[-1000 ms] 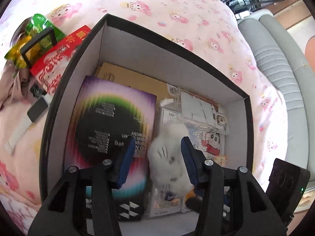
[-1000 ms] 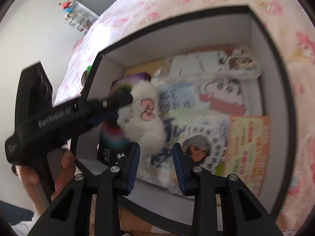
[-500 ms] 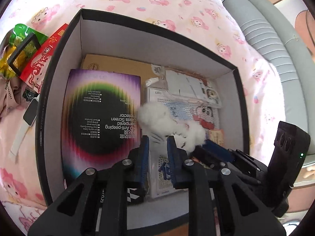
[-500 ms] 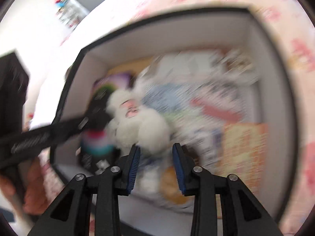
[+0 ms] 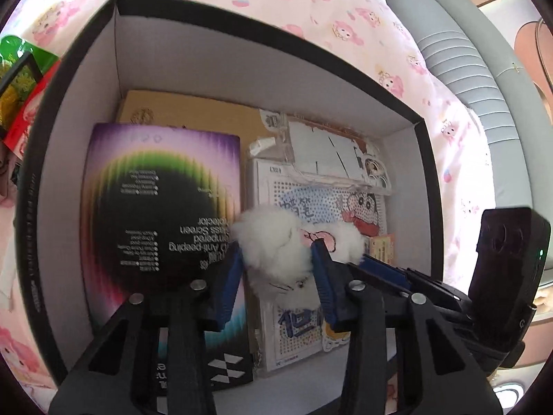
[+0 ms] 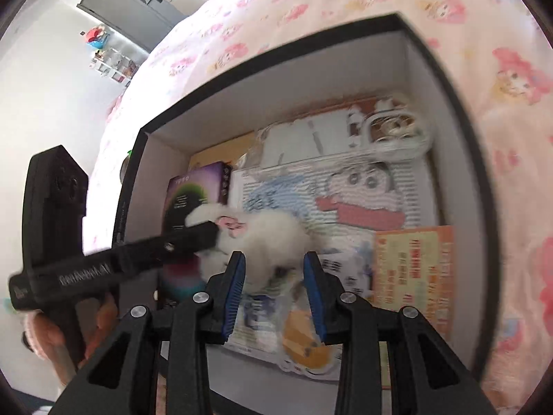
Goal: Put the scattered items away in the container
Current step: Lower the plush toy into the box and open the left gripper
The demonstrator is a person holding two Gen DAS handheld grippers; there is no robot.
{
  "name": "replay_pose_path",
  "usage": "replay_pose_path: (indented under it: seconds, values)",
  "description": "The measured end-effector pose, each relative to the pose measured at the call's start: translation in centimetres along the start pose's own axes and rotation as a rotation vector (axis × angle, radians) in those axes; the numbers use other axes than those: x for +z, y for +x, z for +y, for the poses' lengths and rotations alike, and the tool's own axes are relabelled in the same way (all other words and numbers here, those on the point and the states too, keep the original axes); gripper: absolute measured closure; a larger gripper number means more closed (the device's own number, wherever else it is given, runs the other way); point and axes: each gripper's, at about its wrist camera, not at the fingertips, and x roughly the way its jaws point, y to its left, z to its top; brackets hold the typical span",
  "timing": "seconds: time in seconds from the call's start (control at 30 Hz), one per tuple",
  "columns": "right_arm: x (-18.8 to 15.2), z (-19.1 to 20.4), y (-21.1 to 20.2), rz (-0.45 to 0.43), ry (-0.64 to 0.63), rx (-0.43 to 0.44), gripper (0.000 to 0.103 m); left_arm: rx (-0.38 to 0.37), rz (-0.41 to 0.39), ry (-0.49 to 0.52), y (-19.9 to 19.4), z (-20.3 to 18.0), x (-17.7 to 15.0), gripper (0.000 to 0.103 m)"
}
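A black box (image 5: 242,31) with pale inner walls sits open on a pink cartoon-print bedspread (image 5: 311,3). Both claws reach into it. A white fluffy toy (image 5: 276,249) lies between the left claw (image 5: 276,273), whose jaws have just been widening and flank it (contact unclear). The right claw (image 6: 273,287), also just widened, stands open just short of the toy.

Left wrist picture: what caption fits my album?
Fluffy white plush toy between left tongs inside the black cardboard box.
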Motion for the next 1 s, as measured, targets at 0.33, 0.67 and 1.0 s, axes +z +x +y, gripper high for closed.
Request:
replay_pose_path:
  seconds: [0.33, 0.67, 1.0]
  values:
    - [5.2, 6.1, 0.4, -0.048, -0.155, -0.063, 0.07, 0.098, -0.161, 0.02, -6.0, 0.3, 4.6, 0.066]
    - [6.3, 4.0, 1.0, -0.071, -0.098, -0.077, 0.07, 0.032, -0.149, 0.054, -4.9, 1.1, 5.8, 0.062]
    - [6.2, 3.9, 1.8, -0.086, -0.122, -0.189, 0.07, 0.095, -0.111, 0.016, -0.5, 0.9, 7.1, 0.065]
